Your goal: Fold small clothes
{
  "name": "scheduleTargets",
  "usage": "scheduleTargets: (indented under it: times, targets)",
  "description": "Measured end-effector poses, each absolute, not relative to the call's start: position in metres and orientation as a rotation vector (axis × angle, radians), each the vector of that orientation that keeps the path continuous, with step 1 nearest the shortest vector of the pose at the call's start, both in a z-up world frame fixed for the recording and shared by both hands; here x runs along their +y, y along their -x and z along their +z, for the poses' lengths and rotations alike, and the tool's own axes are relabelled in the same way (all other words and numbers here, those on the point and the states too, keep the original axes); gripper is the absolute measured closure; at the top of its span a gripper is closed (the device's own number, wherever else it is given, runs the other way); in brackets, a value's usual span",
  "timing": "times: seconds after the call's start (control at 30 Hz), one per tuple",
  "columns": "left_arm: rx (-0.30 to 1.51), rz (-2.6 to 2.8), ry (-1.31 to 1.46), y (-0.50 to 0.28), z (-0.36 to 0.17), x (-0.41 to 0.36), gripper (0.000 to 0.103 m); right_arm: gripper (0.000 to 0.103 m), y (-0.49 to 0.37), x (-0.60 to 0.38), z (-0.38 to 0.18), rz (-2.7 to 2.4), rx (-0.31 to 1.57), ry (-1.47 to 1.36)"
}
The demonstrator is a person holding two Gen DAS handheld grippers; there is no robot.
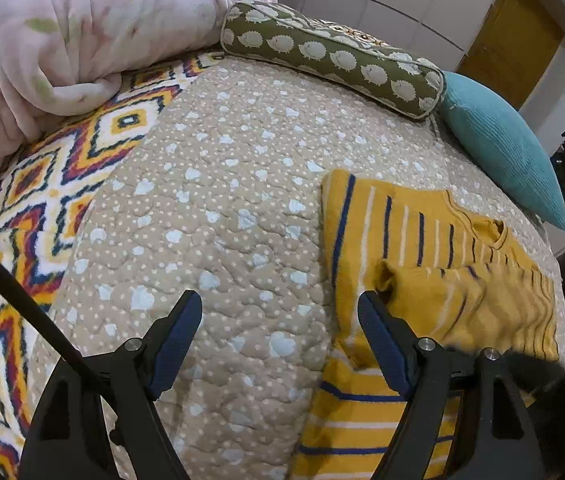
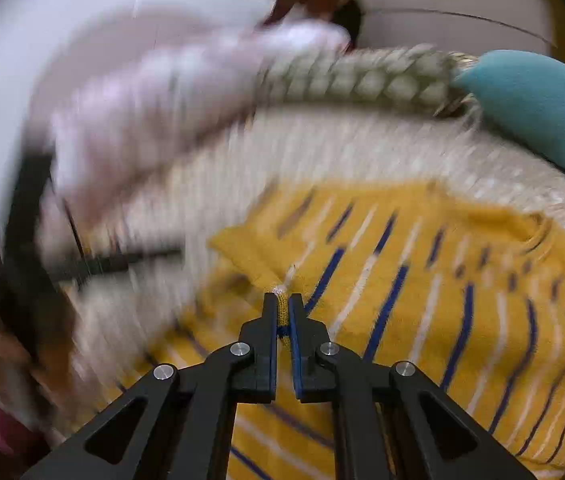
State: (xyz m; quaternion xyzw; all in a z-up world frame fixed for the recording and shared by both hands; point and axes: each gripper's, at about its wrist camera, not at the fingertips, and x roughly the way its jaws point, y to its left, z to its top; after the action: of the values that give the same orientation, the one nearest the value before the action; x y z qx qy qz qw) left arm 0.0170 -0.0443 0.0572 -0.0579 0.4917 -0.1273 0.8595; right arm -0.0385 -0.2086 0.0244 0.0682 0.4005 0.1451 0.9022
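Bed quilt [image 1: 222,208]: sweater [image 2: 422,280] edge pinched in R gripper [image 2: 282,304].

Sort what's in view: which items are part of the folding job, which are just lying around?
In the job:
- yellow striped top
- right gripper, shut on a fold of it
- left gripper, open over the quilt

Lying about:
- beige quilt
- pink blanket
- green bolster
- teal cushion

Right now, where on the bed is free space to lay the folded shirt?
The beige quilt is bare between the pink blanket, the patterned throw and the yellow striped shirt. The far edge is crowded: a green bolster and a teal cushion.
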Motion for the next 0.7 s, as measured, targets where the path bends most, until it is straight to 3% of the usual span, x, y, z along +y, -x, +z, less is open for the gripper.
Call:
scheduleTargets:
  times: [0.13,0.17,0.2,0.27,0.47,0.57,0.7]
  targets:
    - [1.028,-0.295,0.086,-0.009,0.06,-0.057,0.024,0.093,0.048,-0.196,0.005,0.331,0.894,-0.125]
    - [1.024,-0.301,0.078,-0.008,0.061,-0.06,0.024,0.079,0.051,-0.206,0.01,0.34,0.907,-0.163]
    - [1.021,-0.307,0.071,-0.007,0.061,-0.063,0.024,0.058,0.053,-0.217,0.014,0.341,0.91,-0.199]
    - [1.02,-0.32,0.062,-0.006,0.06,-0.073,0.024,0.05,0.061,-0.243,0.029,0.297,0.862,-0.241]
    - [1.055,-0.319,-0.006,-0.01,0.041,-0.106,0.024,0.051,0.048,-0.308,0.038,0.01,0.817,-0.226]
    - [1.066,-0.301,-0.029,-0.011,0.03,-0.11,0.024,0.06,0.021,-0.305,0.026,0.0,0.861,-0.193]
    - [1.057,-0.286,-0.032,-0.013,0.023,-0.108,0.012,0.06,0.009,-0.278,0.029,0.083,0.821,-0.122]
